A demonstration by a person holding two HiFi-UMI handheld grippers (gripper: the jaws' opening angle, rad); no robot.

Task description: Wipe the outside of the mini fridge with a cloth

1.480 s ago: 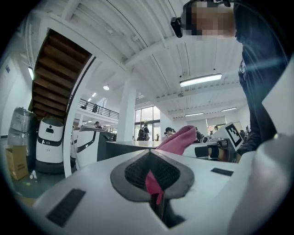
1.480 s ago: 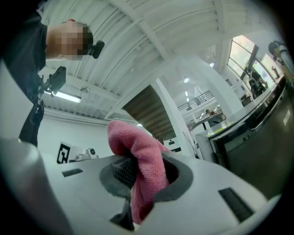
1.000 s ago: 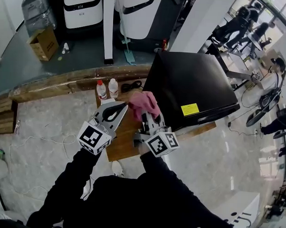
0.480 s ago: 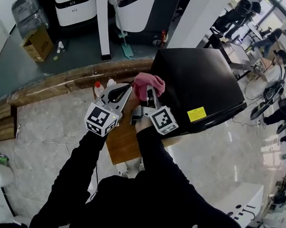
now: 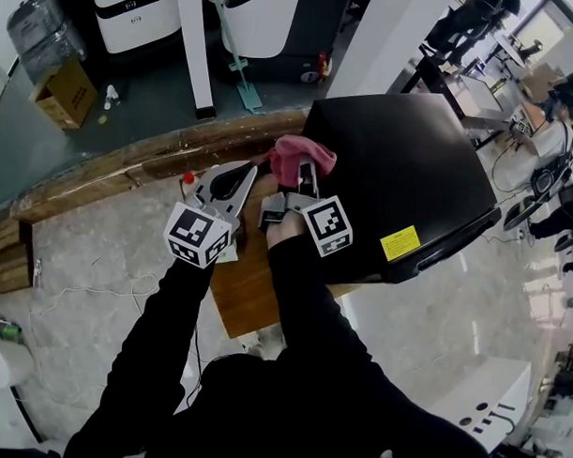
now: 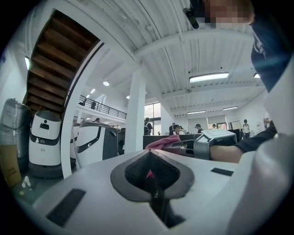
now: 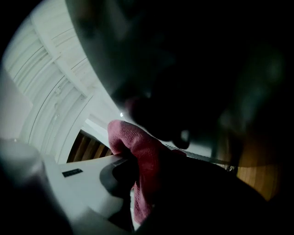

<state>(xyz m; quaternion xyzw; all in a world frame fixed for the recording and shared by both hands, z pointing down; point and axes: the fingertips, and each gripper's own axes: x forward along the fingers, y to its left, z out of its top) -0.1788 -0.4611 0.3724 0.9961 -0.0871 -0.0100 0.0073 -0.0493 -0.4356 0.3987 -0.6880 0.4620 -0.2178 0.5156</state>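
Cloth of crumpled pink fabric (image 5: 297, 156) is pinched in my right gripper (image 5: 303, 174) at the left edge of the glossy black mini fridge (image 5: 401, 171); my left gripper (image 5: 239, 178), pressed together, hangs just left.

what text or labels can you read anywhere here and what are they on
Yellow label on the mini fridge: print too small to read.
The cube on the left claw and the cube on the right claw: square marker patterns only, no words.
White machine: small dark mark, too blurred to read.
Nothing in these views reads as a word or number.
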